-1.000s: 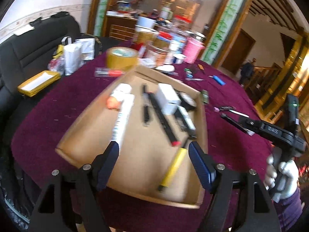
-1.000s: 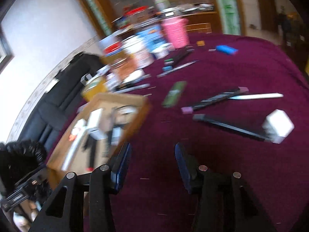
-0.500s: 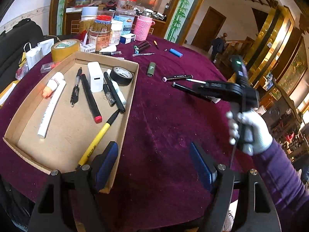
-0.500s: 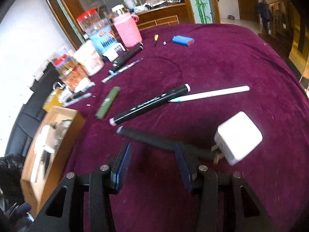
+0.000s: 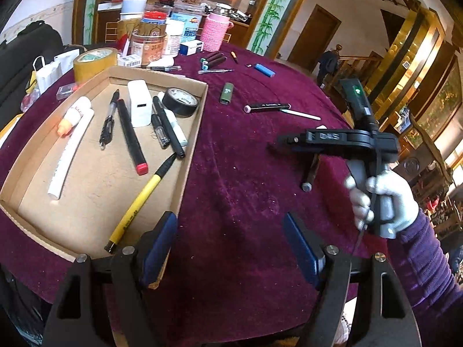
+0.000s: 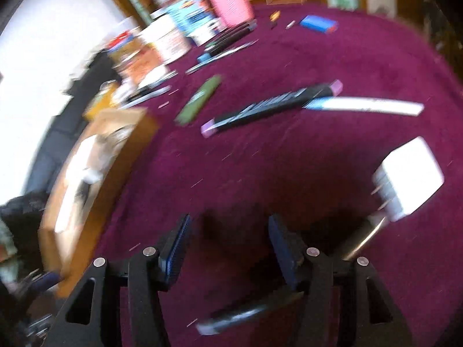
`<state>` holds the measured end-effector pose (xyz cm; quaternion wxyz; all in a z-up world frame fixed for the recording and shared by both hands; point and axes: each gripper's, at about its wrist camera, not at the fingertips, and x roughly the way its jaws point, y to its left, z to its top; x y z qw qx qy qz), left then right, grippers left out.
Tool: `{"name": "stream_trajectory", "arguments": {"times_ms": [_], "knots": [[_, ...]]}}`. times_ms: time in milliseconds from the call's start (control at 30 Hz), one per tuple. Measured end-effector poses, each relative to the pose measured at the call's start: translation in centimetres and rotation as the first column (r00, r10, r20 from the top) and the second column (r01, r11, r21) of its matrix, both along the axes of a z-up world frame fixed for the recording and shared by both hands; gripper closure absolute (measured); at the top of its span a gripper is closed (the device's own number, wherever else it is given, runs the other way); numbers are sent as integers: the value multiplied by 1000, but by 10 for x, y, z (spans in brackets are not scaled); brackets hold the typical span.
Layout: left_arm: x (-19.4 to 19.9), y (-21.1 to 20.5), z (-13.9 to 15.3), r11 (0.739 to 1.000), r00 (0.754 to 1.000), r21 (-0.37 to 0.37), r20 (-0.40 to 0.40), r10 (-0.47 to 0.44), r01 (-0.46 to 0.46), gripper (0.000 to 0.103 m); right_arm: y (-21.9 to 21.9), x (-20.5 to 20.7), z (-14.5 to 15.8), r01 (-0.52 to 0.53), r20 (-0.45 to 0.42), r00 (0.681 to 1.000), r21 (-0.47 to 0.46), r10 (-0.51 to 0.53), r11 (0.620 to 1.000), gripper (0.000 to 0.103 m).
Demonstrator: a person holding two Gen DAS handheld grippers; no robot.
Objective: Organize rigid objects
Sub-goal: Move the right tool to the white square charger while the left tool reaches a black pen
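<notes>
A cardboard tray [image 5: 199, 121] on the purple tablecloth holds pens, a yellow pen [image 5: 139, 199], a red-capped marker [image 5: 131, 137], a white charger [image 5: 139, 107] and black tape [image 5: 180, 101]. My left gripper [image 5: 231, 243] is open and empty over the cloth beside the tray's near right corner. My right gripper [image 5: 282, 140] shows from the side above a dark pen [image 5: 311, 173]. In the blurred right wrist view the right gripper [image 6: 228, 245] is open, low over the cloth, with a dark pen [image 6: 249, 315] under its body. A white plug adapter [image 6: 408, 173], a black marker [image 6: 272, 107], a white pen [image 6: 367, 105] and a green stick [image 6: 199, 99] lie loose.
Jars, a pink knitted cup [image 5: 215, 31], a tape roll [image 5: 94, 62] and boxes crowd the table's far side. A blue lighter [image 5: 264, 70] and more markers [image 5: 212, 59] lie beyond the tray. The table edge curves close on the right.
The right gripper has dropped lower and moved forward over the dark pen, which now lies under its body. The left gripper has shifted slightly; the tray's contents are unchanged.
</notes>
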<state>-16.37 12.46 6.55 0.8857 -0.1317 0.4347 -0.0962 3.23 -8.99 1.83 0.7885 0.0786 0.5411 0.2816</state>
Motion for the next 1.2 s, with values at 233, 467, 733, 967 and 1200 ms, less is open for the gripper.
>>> {"name": "stream_trajectory", "arguments": {"times_ms": [233, 467, 733, 967, 1200], "knots": [[7, -11, -5, 1000, 999, 13, -20, -28, 28, 27, -90, -31, 45, 231, 164, 953, 156, -255, 960, 41], [33, -59, -17, 993, 989, -12, -90, -121, 120, 27, -156, -1, 25, 485, 136, 851, 164, -507, 859, 31], [62, -132, -13, 960, 973, 165, -85, -213, 224, 27, -167, 20, -4, 500, 132, 845, 152, -519, 853, 32], [116, -197, -39, 913, 961, 301, -76, -265, 276, 28, -167, 18, 2, 492, 155, 844, 160, -514, 856, 31], [145, -228, -58, 880, 949, 360, -60, -309, 309, 25, -182, 17, 0, 531, 107, 822, 212, -560, 820, 31]]}}
